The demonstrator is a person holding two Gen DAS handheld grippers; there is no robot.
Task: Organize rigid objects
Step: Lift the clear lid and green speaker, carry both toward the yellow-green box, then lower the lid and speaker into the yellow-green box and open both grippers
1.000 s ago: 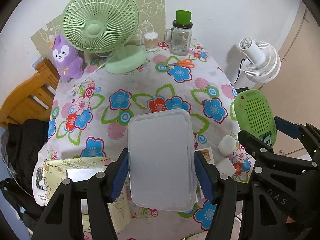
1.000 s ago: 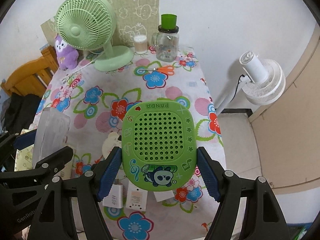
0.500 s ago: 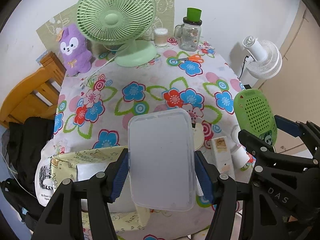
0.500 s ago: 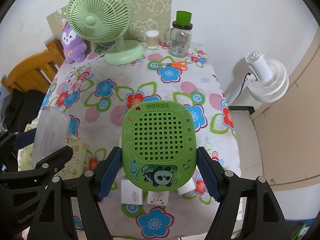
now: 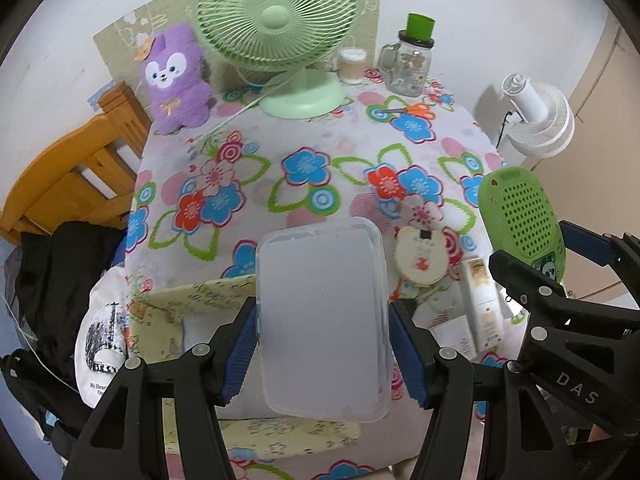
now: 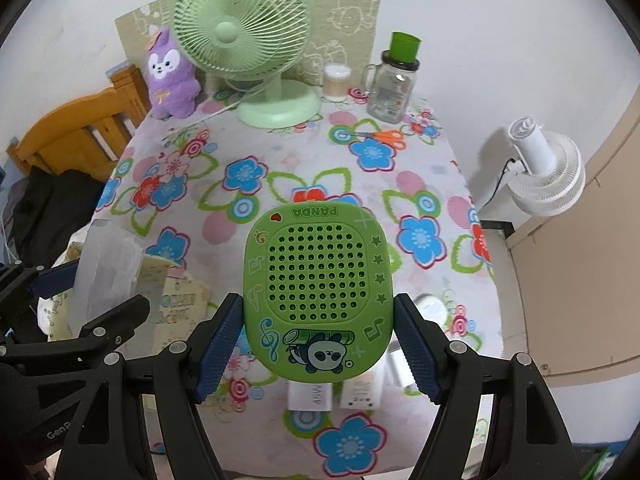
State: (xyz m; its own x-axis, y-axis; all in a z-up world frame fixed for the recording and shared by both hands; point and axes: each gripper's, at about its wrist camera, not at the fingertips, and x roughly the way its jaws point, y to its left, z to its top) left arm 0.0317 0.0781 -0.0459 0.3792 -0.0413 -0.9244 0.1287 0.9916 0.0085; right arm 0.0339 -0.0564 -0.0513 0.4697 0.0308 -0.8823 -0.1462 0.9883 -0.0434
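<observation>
We judge this to be the carrying step: both items are lifted over the near edge of the table [image 5: 360, 128], and the next move calls for choosing a bare patch of cloth and lowering each flat. At the bottom centre of the left view, the left gripper [image 5: 323, 344] has its blue pads [image 5: 240, 350] clamped on the long sides of a clear plastic case [image 5: 322, 316]. In the right view, the right gripper [image 6: 318, 344] likewise squeezes a green panda case [image 6: 318, 296] (label upside down). Below lie white chargers [image 6: 310, 396]; farther up, orange scissors [image 6: 384, 136], then the green fan [image 6: 244, 32] at the top.
</observation>
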